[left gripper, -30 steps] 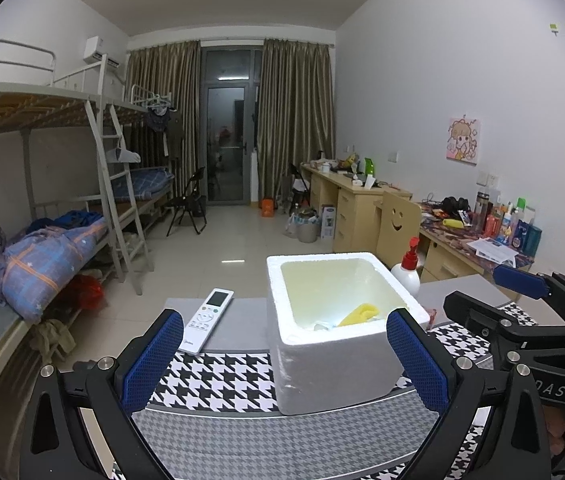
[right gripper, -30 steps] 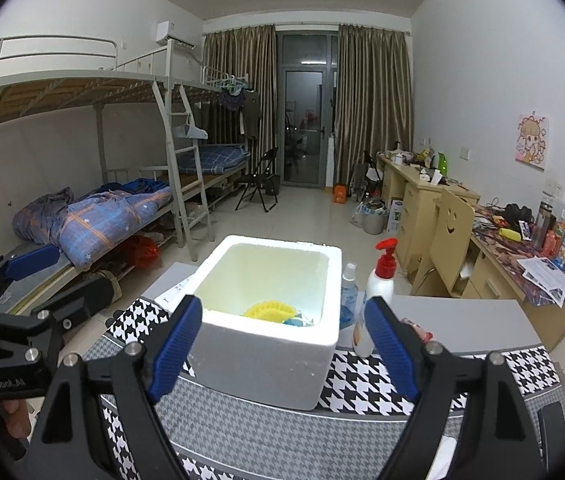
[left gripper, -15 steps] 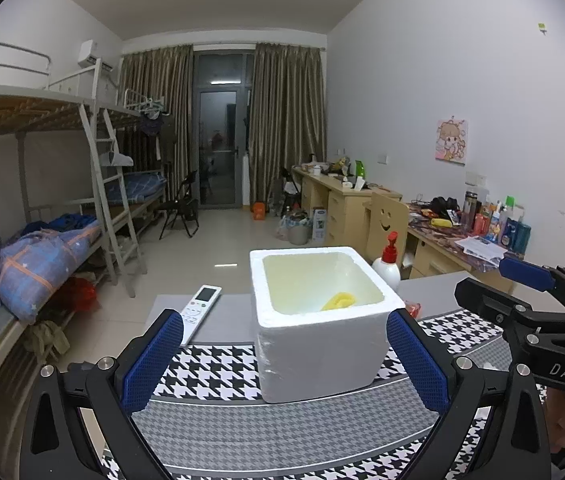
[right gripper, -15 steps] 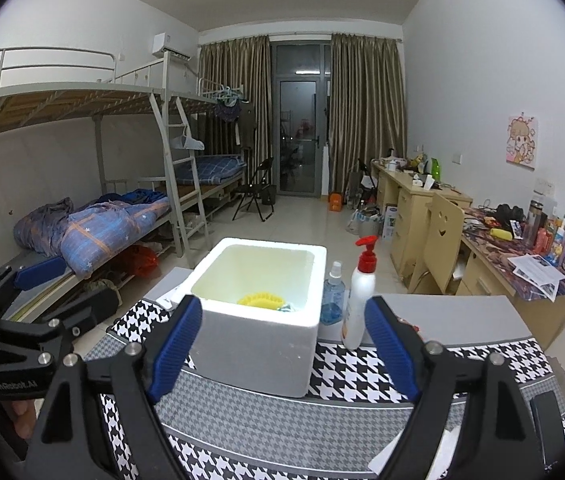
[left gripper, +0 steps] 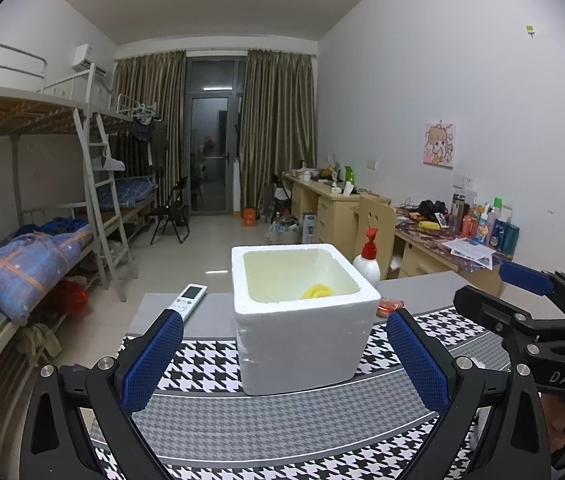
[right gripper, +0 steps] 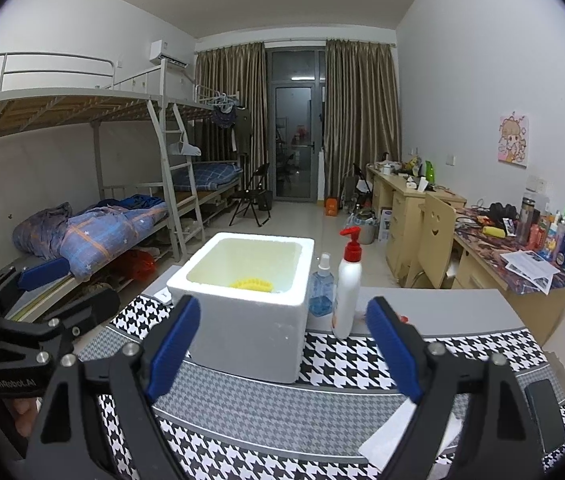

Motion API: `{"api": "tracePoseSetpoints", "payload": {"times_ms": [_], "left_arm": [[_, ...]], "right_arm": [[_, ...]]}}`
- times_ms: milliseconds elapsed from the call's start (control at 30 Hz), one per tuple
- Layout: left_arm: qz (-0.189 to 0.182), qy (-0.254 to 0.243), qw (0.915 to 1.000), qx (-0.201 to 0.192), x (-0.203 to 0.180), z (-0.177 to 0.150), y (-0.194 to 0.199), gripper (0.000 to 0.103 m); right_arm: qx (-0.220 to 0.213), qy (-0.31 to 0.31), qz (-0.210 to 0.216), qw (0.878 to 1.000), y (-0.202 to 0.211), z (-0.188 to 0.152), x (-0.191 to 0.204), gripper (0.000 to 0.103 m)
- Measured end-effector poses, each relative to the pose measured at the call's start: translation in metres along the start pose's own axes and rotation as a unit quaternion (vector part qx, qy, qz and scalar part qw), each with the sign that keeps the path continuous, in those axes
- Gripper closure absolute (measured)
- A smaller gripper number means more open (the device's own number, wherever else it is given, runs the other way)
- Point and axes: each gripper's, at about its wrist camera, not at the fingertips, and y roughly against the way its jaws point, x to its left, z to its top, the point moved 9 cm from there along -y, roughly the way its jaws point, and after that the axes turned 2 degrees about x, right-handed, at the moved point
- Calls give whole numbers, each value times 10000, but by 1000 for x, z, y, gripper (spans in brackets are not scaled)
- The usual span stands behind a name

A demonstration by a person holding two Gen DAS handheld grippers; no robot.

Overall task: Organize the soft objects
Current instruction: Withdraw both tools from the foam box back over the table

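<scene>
A white foam box (left gripper: 306,344) (right gripper: 250,340) stands open-topped on the houndstooth cloth (left gripper: 266,416), ahead of both grippers. Inside it lies a yellow soft object (left gripper: 316,292) (right gripper: 251,283), partly hidden by the rim. My left gripper (left gripper: 284,320) is open, its blue pads wide apart and short of the box, with nothing between them. My right gripper (right gripper: 282,306) is open too, its jaws opening further, and nothing sits between them. Each gripper also shows in the other's view: the right gripper (left gripper: 494,292) at the right edge, the left gripper (right gripper: 70,288) at the left edge.
A white pump bottle (right gripper: 348,292) (left gripper: 368,266) and a blue spray bottle (right gripper: 322,290) stand right of the box. A remote control (left gripper: 190,300) lies to its left, an orange packet (left gripper: 390,307) behind it. A phone (right gripper: 542,412) and white paper (right gripper: 398,436) lie near right.
Both grippers have drawn back from the foam box, which now looks smaller and farther away. More of the cloth shows in front of it.
</scene>
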Motion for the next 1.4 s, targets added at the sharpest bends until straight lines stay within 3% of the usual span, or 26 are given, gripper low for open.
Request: {"api": "tracePoseSetpoints", "payload": {"times_ms": [700,1400], "left_arm": [[-198,-105,9997,-39,-32,-13,9,1],[-676,-202,9975,22,-87,-26,6,1]], "right_arm": [[-94,-142,-100,9998,25,-18,-24,7],[-75,-355,-603,9975,49,-36,-74,7]]}}
